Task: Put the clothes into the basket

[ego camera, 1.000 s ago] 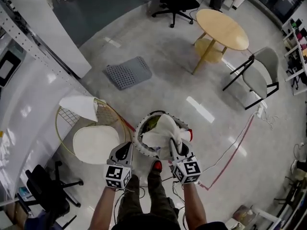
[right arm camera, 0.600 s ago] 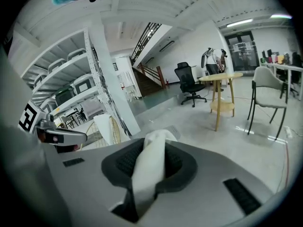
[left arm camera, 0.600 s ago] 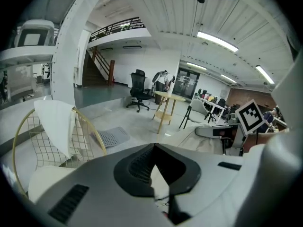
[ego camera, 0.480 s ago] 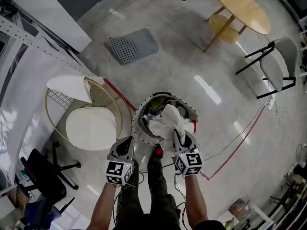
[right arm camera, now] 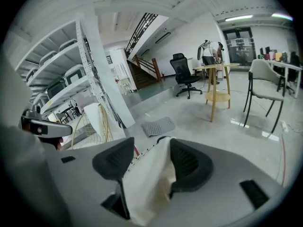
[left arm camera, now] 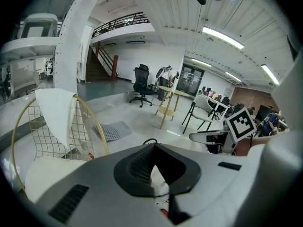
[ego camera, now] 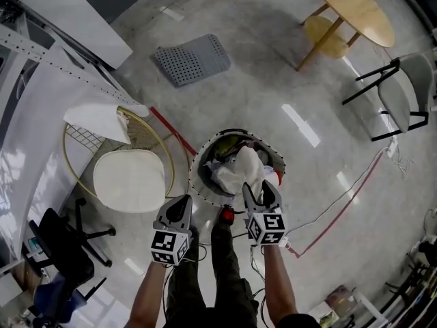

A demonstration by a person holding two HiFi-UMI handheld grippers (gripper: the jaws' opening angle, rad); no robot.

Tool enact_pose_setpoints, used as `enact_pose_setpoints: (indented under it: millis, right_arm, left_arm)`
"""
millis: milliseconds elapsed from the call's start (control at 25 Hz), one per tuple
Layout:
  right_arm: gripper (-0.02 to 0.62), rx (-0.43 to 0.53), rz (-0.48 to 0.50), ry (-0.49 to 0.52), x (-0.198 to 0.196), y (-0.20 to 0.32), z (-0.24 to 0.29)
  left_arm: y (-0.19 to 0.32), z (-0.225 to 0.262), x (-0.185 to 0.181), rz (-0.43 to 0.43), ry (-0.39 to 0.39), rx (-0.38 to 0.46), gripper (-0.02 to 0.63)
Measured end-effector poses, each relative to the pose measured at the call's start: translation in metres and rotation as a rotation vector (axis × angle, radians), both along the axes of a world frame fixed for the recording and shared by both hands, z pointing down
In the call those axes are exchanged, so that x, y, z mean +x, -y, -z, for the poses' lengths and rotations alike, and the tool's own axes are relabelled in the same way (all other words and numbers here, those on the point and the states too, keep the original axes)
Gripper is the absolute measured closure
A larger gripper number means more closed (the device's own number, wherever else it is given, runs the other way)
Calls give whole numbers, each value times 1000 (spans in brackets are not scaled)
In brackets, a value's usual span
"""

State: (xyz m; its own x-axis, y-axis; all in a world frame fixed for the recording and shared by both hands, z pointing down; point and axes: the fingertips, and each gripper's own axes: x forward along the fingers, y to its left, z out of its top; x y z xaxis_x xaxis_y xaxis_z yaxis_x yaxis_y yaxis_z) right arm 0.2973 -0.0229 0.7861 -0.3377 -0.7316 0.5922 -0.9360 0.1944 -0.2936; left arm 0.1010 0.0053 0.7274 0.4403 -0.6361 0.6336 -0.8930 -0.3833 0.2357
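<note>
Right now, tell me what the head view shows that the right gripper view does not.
Only the head view: the basket from above with clothes inside, and the person's legs. Only the right gripper view: the staircase and a ceiling light. Both: the white cloth between the jaws of the right gripper, which have just been opening, plus the wire chair, grey mat and wooden table.

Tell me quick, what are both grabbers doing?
Left gripper: shut, nothing in it.
Right gripper: jaws have just been opening, white cloth between them.
</note>
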Motion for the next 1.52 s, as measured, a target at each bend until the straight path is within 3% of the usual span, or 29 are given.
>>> enact_pose_setpoints:
  millis: [40, 80, 600, 920, 1280, 1520]
  right_arm:
    - [331, 0, -8, 4, 1, 2, 1]
    - [314, 5, -13, 4, 3, 3, 3]
    - [304, 67, 22, 25, -6, 6, 42]
    - [464, 185, 52, 7, -22, 1, 115]
    - [532, 306, 54, 35, -40, -13, 205]
    - [554, 353, 160, 85, -76, -27, 256]
  left_arm:
    - [0, 2, 0, 3, 1, 0, 604]
    - [0, 4, 0, 5, 2, 1, 606]
    - [-2, 33, -5, 19, -2, 47, 604]
    - [-1, 88, -4, 19, -19, 119, 604]
    - [-11, 162, -14, 43, -21, 214, 605]
    - [-25, 207, -33, 89, -13, 264, 605]
